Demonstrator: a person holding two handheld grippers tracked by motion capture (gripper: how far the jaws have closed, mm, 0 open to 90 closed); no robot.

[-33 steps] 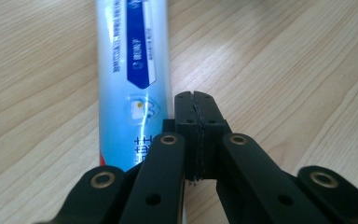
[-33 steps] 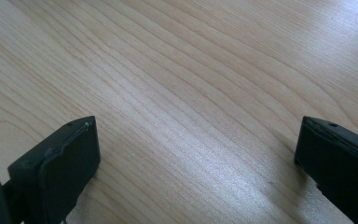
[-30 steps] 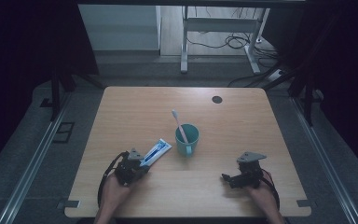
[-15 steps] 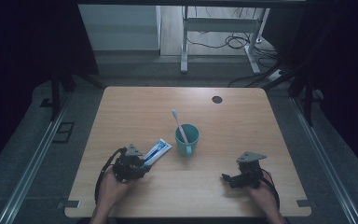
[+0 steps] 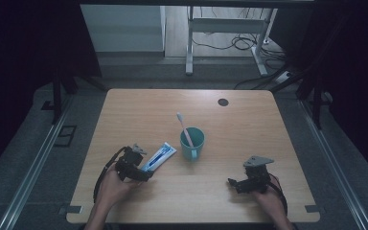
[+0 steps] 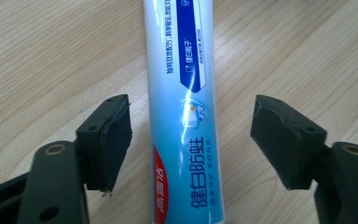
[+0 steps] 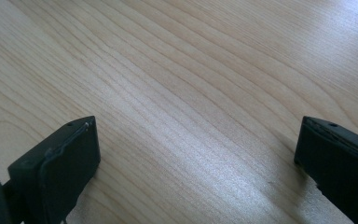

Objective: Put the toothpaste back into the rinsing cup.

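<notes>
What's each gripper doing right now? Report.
Left gripper: open, jaws just opening; toothpaste tube lies between them, unpressed.
Right gripper: open, holding nothing.

A light wooden table (image 5: 139, 110) with visible grain stands on a grey floor (image 5: 28, 158), its rounded corners toward the camera. A small dark round cap (image 5: 223, 102) sits flush in the top near the far edge. Near the middle stands a teal mug (image 5: 192, 143) holding a white toothbrush (image 5: 184, 125). Just to its left a blue-and-white toothpaste tube (image 5: 160, 155) lies flat on the wood, angled toward the near left, apart from the mug.
</notes>
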